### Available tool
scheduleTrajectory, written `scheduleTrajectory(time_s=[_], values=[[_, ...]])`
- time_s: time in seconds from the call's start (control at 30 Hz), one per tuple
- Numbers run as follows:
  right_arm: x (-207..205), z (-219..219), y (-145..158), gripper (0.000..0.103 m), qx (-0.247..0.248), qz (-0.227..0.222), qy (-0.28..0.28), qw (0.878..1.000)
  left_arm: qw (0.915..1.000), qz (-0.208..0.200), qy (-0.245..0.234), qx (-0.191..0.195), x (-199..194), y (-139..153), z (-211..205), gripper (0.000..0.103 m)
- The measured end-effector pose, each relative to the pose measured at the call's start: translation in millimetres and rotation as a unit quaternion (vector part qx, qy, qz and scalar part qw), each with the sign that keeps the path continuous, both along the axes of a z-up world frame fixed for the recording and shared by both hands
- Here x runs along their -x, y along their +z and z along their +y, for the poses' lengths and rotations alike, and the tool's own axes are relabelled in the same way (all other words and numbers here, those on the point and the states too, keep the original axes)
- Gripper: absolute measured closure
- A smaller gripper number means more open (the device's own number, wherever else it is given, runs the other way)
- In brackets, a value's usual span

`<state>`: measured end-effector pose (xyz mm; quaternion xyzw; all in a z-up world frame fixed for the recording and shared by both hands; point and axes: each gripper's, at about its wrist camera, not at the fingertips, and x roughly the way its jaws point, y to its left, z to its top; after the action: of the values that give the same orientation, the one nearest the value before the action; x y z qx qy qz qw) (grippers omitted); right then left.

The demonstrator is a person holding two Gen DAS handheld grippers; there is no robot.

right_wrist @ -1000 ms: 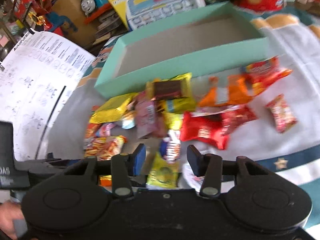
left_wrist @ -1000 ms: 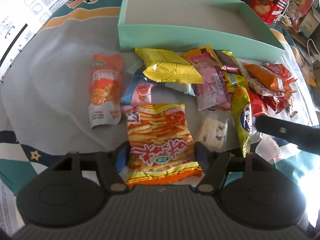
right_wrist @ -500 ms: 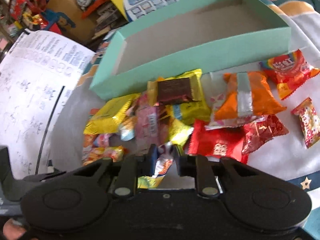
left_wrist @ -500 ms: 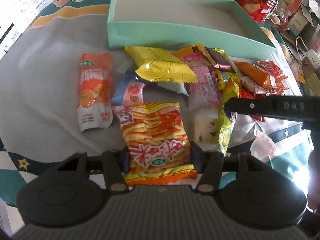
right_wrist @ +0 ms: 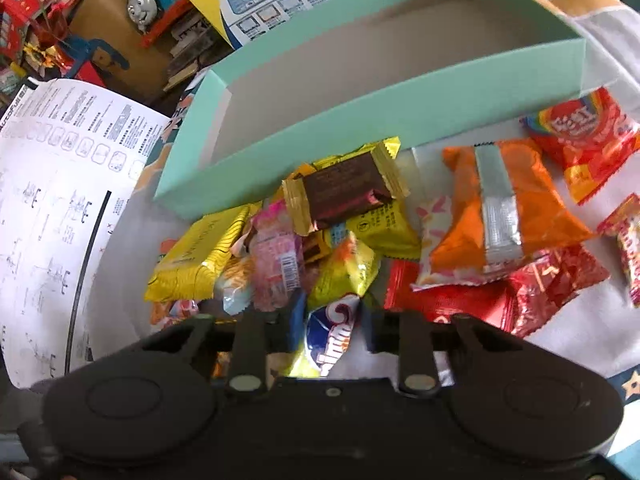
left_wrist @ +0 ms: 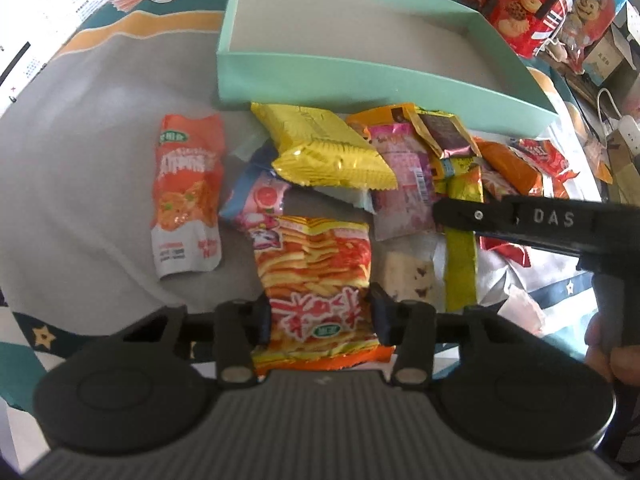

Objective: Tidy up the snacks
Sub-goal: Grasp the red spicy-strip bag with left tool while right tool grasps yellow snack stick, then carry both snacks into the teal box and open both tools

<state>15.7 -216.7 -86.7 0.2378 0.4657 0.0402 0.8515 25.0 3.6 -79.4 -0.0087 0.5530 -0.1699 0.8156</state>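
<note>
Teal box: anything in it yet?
Empty. The teal box shows only bare grey floor in both views; the snack pile lies outside it.

left wrist: low, near | right wrist: low, near | shared: teal box

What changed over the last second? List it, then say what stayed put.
The left tool closed in from a wide straddle until its fingers pinch the sides of the orange fries bag. The right tool closed on the yellow packet and raised it at the near edge of the pile. The green box and the orange noodle packet stayed where they were.
</note>
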Motion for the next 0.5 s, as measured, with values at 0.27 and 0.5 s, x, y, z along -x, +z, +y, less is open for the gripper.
scheduleTrajectory(time_s=[0.27, 0.5], values=[[18.2, -0.4, 19.6, 0.079, -0.002, -0.033, 0.018, 0.999, 0.9996, -0.022, -0.017, 0.01, 17.7, 18.3, -1.8, 0.06], [29.5, -11.0, 41.1, 0.079, 0.006, -0.065, 0.018, 0.998, 0.9975, -0.063, -0.019, 0.026, 31.3, 54.6, -0.5, 0.06]])
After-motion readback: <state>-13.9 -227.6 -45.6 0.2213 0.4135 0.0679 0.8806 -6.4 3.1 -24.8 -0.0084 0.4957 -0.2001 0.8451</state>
